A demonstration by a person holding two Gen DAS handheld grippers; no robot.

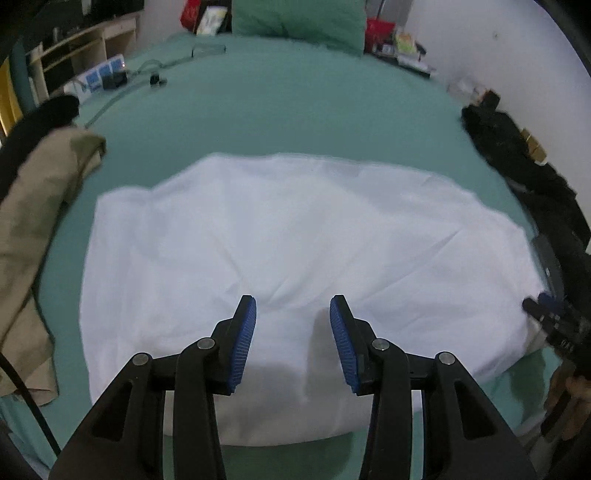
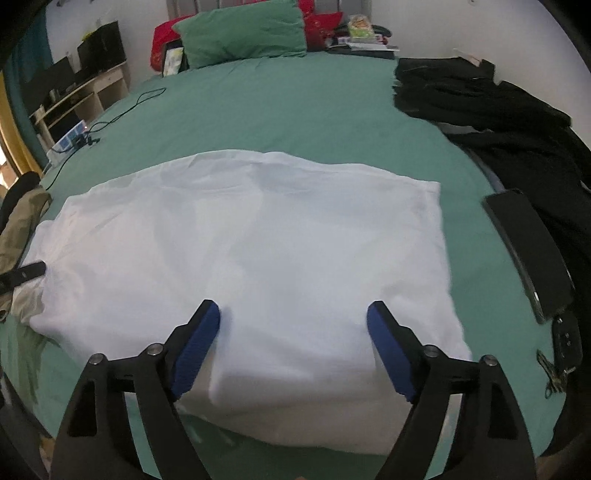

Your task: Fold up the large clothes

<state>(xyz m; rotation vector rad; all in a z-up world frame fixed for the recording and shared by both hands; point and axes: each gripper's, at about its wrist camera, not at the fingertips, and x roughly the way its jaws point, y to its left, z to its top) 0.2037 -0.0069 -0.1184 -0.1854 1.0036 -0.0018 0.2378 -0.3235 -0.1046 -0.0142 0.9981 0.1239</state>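
White garment (image 1: 295,258) lies flat on bed (image 1: 295,110), long axis L–R, directly ahead of and below both tools. Left tool (image 1: 293,343): half open, empty. Right tool (image 2: 293,347): wide, empty, over garment's near edge, nearer its R end.

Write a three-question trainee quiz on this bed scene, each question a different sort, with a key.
1. True or false: the left gripper is clamped on the white garment.
2. What lies on the bed's right side, near the wall? A) black clothes B) a towel C) a basket
3. Fill in: the pillow at the head of the bed is ____ in colour.

Key: 1 false, since both it and the right gripper stand open above the cloth; 2 A; 3 green.
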